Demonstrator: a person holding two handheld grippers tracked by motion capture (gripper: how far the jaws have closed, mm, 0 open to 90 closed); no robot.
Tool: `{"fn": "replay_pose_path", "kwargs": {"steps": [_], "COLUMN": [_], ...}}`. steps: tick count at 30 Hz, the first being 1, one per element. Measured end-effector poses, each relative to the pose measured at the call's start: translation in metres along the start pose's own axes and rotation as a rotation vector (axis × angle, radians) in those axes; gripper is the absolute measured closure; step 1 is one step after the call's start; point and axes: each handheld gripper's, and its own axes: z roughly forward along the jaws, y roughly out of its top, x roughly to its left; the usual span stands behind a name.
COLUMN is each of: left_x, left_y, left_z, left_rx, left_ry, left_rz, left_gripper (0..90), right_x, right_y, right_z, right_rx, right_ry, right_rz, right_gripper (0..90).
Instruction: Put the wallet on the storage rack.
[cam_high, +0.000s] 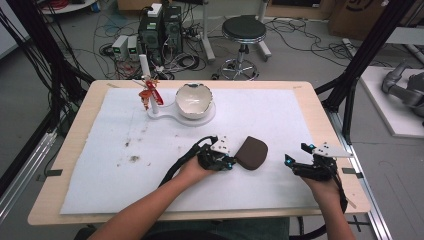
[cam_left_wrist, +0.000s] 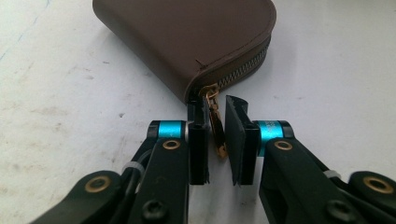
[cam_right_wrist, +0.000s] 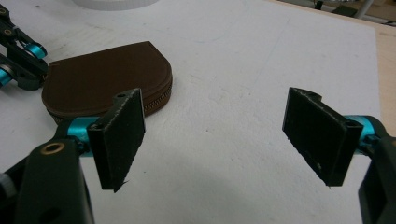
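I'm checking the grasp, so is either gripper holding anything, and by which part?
The left gripper has the brown pouch's gold zipper pull between its fingers, one finger apart from it. The right gripper is open, holding nothing.

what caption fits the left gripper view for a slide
Left gripper jaws nearly closed around the gold zipper pull of a brown pouch on the white table cover.

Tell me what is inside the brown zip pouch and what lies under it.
The brown zip pouch is zipped shut, so its contents are hidden. It lies flat on the white table cover; nothing shows beneath it. The gold zipper pull sits between the left gripper pads.
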Motion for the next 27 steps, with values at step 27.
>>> {"fn": "replay_pose_path", "kwargs": {"steps": [27], "left_x": [0.015], "left_y": [0.002], "left_z": [-0.019], "left_rx": [-0.169], "left_ry": [-0.179], "left_rz": [-0.144], "left_gripper": [88.3], "right_x": [0.000], "right_y": [-0.001], "right_z": [0.001], "right_rx": [0.007], "right_ry": [0.002], "right_rz": [-0.003], "right_gripper": [21.3]}}
